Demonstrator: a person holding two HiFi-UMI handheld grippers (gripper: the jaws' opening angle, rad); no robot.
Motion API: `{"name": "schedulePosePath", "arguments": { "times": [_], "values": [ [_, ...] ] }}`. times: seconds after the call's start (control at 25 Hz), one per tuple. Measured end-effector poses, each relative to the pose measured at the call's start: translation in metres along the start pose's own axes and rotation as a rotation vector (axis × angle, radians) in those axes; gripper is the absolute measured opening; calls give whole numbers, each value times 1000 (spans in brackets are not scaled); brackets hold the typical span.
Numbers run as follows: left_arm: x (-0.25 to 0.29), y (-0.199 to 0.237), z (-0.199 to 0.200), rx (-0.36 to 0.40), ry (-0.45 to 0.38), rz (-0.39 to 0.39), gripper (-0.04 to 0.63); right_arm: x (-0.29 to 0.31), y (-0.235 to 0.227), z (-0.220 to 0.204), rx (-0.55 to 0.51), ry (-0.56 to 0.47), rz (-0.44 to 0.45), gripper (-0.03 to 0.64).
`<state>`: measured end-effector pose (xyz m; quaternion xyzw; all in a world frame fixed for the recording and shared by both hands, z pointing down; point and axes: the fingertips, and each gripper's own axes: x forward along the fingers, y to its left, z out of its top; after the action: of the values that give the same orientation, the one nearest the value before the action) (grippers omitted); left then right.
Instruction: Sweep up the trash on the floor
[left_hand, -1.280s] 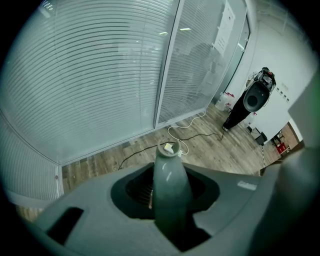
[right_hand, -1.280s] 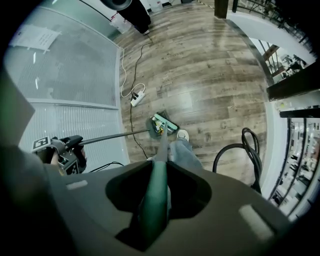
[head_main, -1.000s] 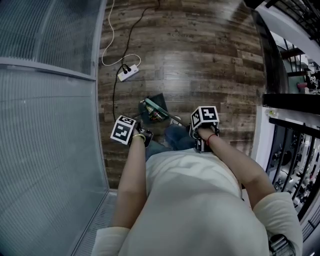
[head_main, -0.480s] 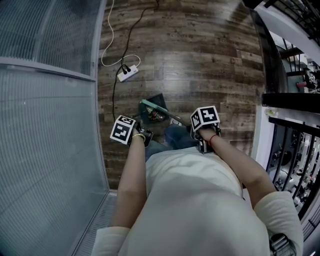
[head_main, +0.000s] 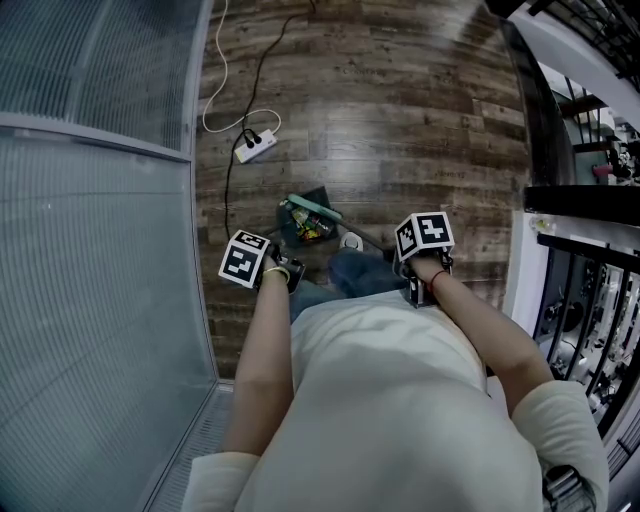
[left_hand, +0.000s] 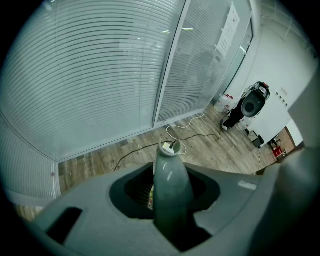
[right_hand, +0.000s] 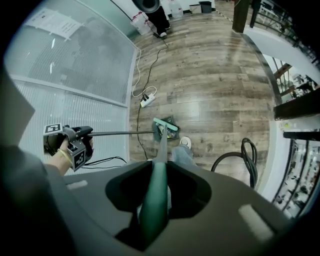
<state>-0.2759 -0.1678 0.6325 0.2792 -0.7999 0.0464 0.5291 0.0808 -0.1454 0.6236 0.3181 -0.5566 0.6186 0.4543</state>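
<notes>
A dark dustpan (head_main: 303, 226) rests on the wood floor just ahead of the person's shoe (head_main: 350, 241), with small coloured trash (head_main: 304, 230) in it. The teal broom head (head_main: 314, 207) lies across the pan's far edge. My left gripper (head_main: 280, 272) is shut on the dustpan's grey handle (left_hand: 168, 180), which shows as a thin rod (right_hand: 117, 133) in the right gripper view. My right gripper (head_main: 414, 284) is shut on the green broom handle (right_hand: 154, 195), which runs down to the broom head (right_hand: 165, 125) at the dustpan (right_hand: 168, 132).
A white power strip (head_main: 257, 146) with white and black cables lies on the floor beyond the pan. A glass partition with blinds (head_main: 90, 250) stands to the left. A black railing (head_main: 575, 290) is at the right, and a black hose coil (right_hand: 248, 156) lies beside the leg.
My right gripper has shifted right and a little toward the person, and the broom head has slid toward the pan's far edge. The left gripper has hardly moved.
</notes>
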Motion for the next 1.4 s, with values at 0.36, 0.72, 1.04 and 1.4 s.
{"name": "schedulePosePath", "arguments": {
  "times": [0.36, 0.72, 1.04, 1.4],
  "values": [
    [2, 0, 1, 0, 5, -4, 124, -17, -22, 7, 157, -83, 42, 98],
    [2, 3, 0, 7, 8, -8, 124, -10, -57, 22, 263, -183, -43, 98],
    [3, 3, -1, 5, 10, -11, 126, 4, -83, 23, 437, -176, -47, 98],
    [-1, 1, -2, 4, 10, -14, 127, 6, -96, 17, 479, -140, -16, 100]
  ]
}}
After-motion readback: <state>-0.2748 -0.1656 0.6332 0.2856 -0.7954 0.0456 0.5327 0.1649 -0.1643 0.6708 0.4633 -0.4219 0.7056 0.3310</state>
